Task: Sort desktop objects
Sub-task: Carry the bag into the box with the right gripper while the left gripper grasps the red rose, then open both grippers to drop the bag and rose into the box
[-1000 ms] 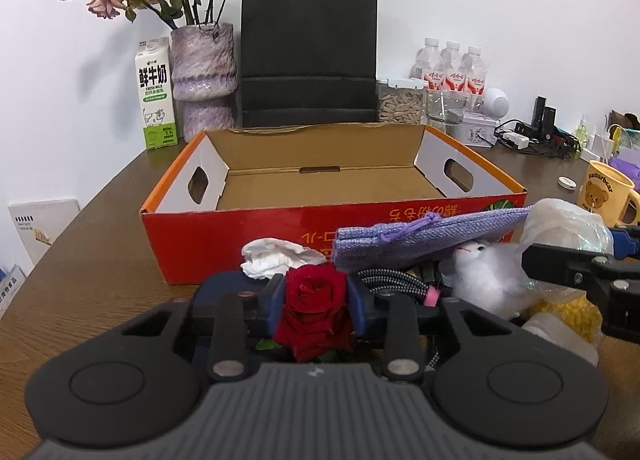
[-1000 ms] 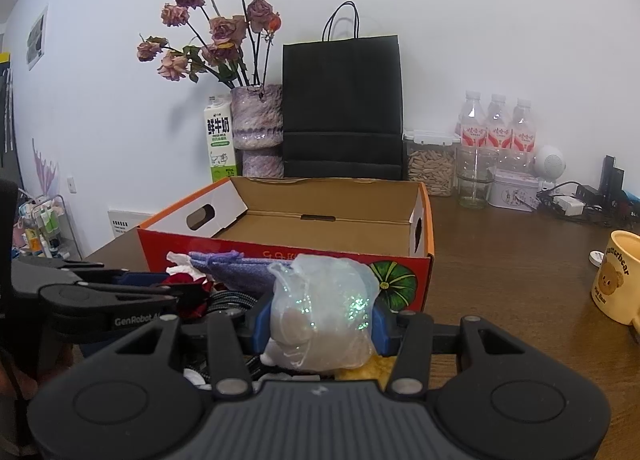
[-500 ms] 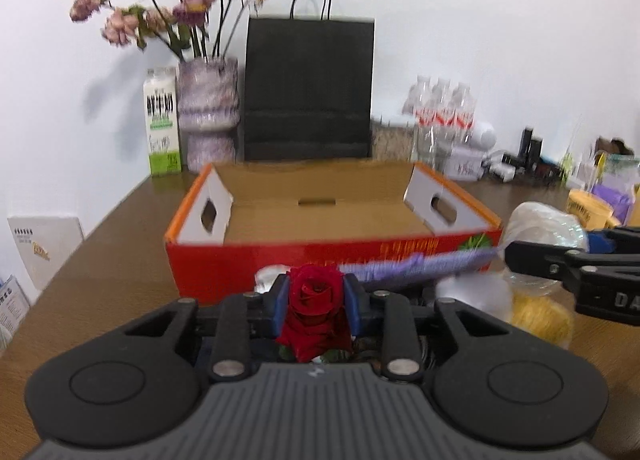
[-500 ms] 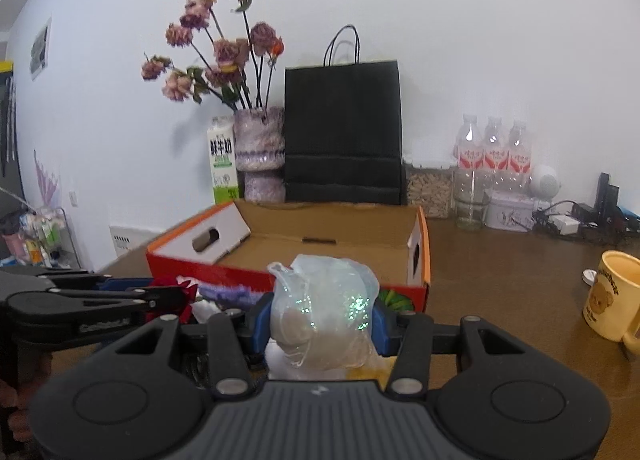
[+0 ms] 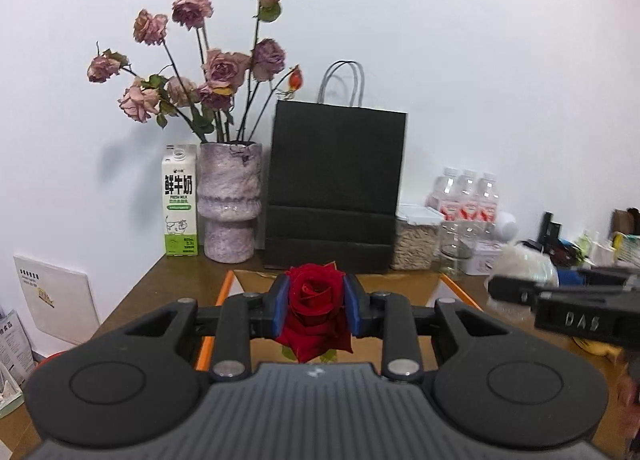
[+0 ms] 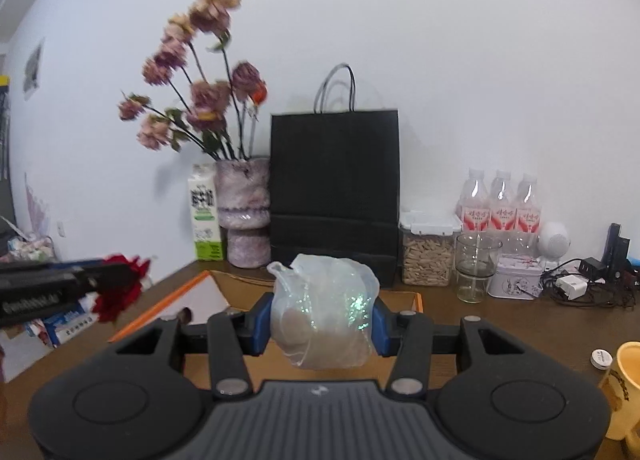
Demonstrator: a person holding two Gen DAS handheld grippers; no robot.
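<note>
My left gripper (image 5: 316, 308) is shut on a red rose (image 5: 315, 300) and holds it in the air over the near part of the orange cardboard box (image 5: 224, 292). My right gripper (image 6: 320, 320) is shut on a clear plastic bag (image 6: 324, 312) with a pale round thing inside, also in the air over the box (image 6: 168, 300). The rose and left gripper also show at the left of the right wrist view (image 6: 120, 288). The right gripper and its bag also show at the right of the left wrist view (image 5: 524, 264). Most of the box is hidden behind the grippers.
At the back stand a milk carton (image 5: 180, 200), a vase of dried roses (image 5: 230, 200), a black paper bag (image 5: 336, 188), a jar of seeds (image 6: 428, 252), a glass (image 6: 476, 268), water bottles (image 6: 500, 204) and cables (image 6: 584, 280). A yellow mug (image 6: 624, 392) is at the right.
Both grippers have risen from the pile in front of the box, carrying the rose and the plastic bag up and forward over the box. The pile has dropped out of view.
</note>
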